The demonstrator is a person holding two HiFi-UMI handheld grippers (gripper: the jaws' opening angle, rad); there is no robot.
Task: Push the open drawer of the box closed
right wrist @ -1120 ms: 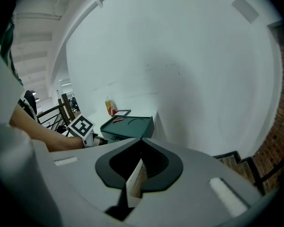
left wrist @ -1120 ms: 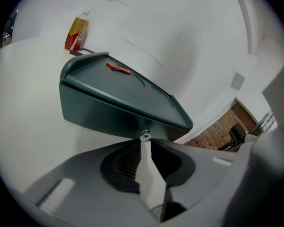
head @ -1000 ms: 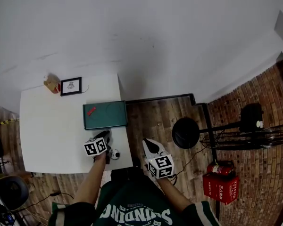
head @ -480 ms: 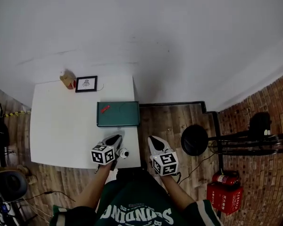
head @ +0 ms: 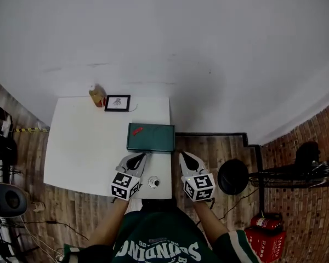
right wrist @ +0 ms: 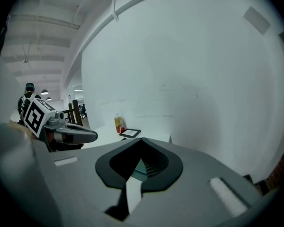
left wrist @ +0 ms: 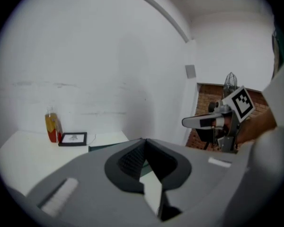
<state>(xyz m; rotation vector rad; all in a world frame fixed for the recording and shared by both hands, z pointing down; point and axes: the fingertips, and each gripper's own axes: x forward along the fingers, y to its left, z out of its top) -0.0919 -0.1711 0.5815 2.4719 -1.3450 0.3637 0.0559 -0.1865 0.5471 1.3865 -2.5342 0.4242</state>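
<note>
Tongs in both our hands are closed tip to tip, and nothing is caught in either pair. From the head view, the left tongs [head: 138,158] hover over the near right part of the white tabletop [head: 82,141]. The right tongs [head: 184,156] hang just past its right edge, above the wooden floor [head: 208,147]. Both pairs point away from us toward the green box [head: 151,137].

That box sits at the right edge of the tabletop, just ahead of the two tips and apart from both. A small red thing [head: 137,131] lies on its top near the left end. We cannot make out from above how far its drawer stands out.

Nearer to us, between the two pairs of tongs, a small round object [head: 153,182] rests on the tabletop. At the far edge, against the white wall, a framed picture [head: 118,102] stands beside an amber bottle [head: 97,96]. To our right, on the floor, stands a dark fan [head: 233,177].
</note>
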